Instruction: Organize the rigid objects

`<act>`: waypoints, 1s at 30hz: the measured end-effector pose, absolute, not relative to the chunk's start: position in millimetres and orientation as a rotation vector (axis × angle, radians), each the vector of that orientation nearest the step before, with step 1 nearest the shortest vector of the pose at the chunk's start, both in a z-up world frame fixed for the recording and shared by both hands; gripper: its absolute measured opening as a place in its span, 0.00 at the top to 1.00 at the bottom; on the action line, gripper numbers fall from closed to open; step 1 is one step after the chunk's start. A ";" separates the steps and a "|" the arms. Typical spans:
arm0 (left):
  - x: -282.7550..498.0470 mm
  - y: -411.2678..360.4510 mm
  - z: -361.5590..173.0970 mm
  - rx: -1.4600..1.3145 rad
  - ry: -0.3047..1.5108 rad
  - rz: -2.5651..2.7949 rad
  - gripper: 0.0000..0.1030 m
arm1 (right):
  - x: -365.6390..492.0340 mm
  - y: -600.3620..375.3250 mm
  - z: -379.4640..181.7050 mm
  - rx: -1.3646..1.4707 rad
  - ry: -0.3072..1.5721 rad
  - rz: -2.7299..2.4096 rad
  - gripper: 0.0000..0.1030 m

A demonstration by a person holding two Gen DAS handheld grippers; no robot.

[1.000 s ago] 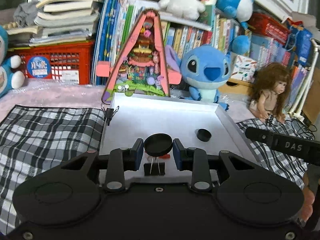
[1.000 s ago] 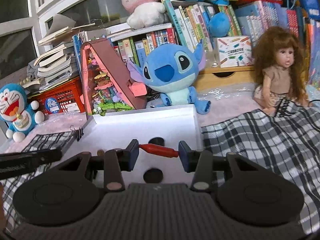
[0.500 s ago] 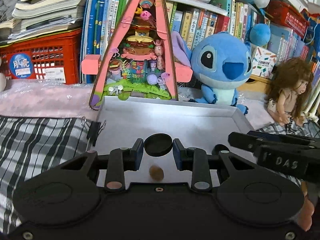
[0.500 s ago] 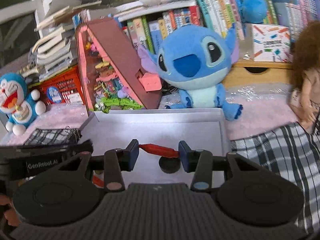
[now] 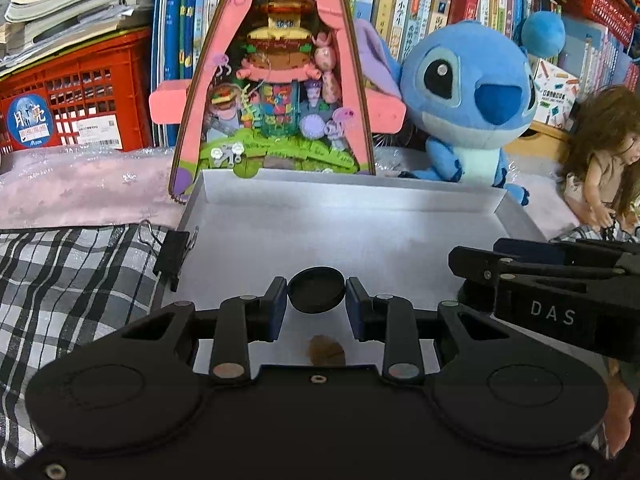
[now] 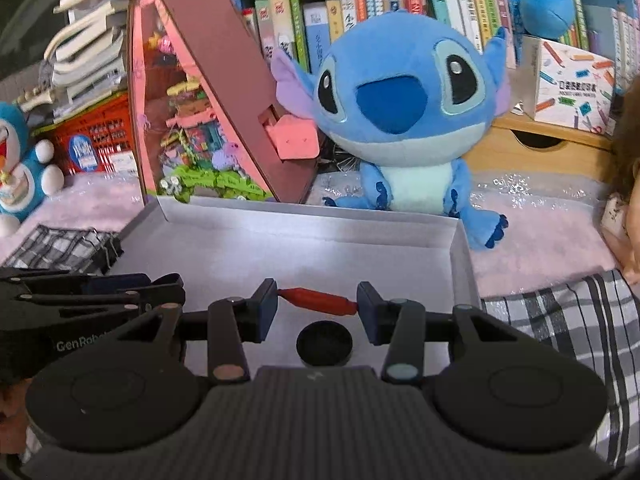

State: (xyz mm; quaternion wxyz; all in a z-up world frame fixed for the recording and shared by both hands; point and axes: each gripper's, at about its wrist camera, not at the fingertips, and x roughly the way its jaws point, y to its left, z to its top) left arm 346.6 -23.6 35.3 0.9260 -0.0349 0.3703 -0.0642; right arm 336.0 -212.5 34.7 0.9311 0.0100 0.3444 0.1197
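My left gripper (image 5: 317, 300) pinches a black round cap (image 5: 317, 289) by its rim, and my right gripper (image 6: 317, 304) holds a red pen-like piece (image 6: 318, 299) end to end; both hang over the white tray (image 6: 462, 264). Both things look light, hard and smooth, so the long red one may swing or slip out. The tray floor is mostly free, but its low walls, a second black cap (image 6: 324, 343) and a brown lump (image 5: 326, 352) lie near.

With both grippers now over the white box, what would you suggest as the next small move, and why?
Probably lower both a little and let go. The left gripper holds a black cap and the right gripper a red piece above the white box, where another black cap already lies.
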 end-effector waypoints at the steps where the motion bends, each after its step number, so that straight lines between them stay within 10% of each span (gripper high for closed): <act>1: 347.6 -23.5 33.8 -0.067 0.763 -0.129 0.71 | 337.6 -210.9 33.7 0.011 0.708 0.245 0.51; 30: 351.2 -28.0 25.0 -0.018 0.744 -0.126 0.65 | 349.4 -204.0 16.3 -0.003 0.768 0.222 0.47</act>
